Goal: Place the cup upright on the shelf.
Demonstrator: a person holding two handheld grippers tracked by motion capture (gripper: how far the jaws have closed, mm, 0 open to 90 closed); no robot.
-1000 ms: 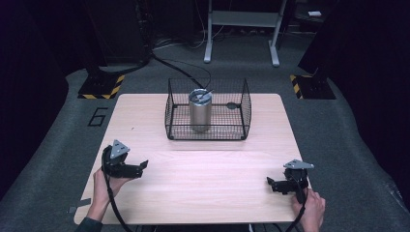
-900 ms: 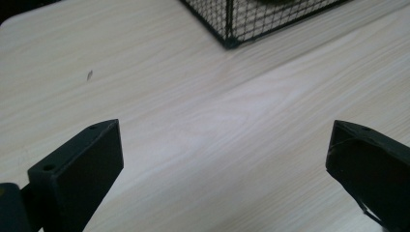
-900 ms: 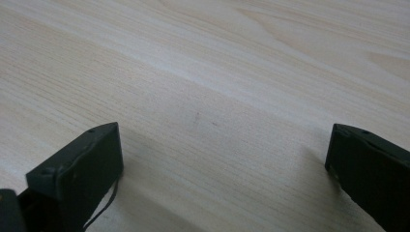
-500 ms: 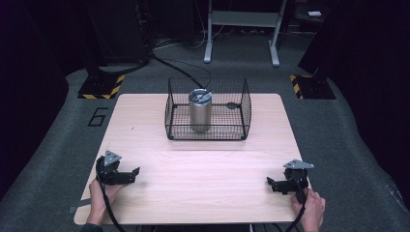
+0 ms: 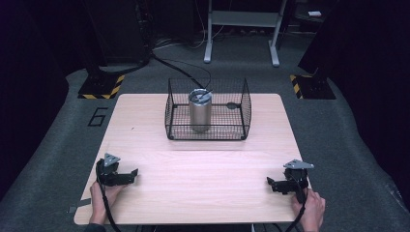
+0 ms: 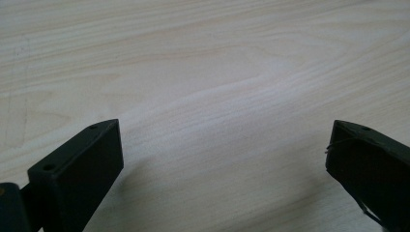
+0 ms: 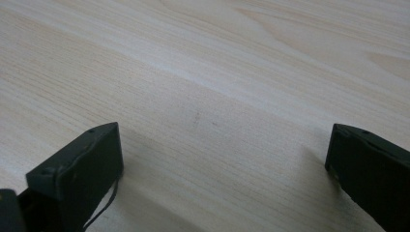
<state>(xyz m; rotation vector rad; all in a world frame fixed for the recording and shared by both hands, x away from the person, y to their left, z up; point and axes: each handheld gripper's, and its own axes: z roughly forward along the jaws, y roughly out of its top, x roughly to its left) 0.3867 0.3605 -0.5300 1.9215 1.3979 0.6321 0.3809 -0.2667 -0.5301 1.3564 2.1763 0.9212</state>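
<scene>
The steel tumbler (image 5: 199,111) stands upright, long axis vertical, mouth up, inside the black wire basket (image 5: 244,104) at the far middle of the bench (image 5: 203,169) — something thin leans in its mouth. My left tongs (image 5: 131,173) and right tongs (image 5: 270,182) rest on the near bench, well apart, both spread wide and empty — the basket's mesh walls ring the tumbler.

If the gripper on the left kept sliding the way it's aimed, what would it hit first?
Probably the right gripper. The left gripper lies low on the table, jaws apart, aimed across bare wood, well short of the basket.
</scene>
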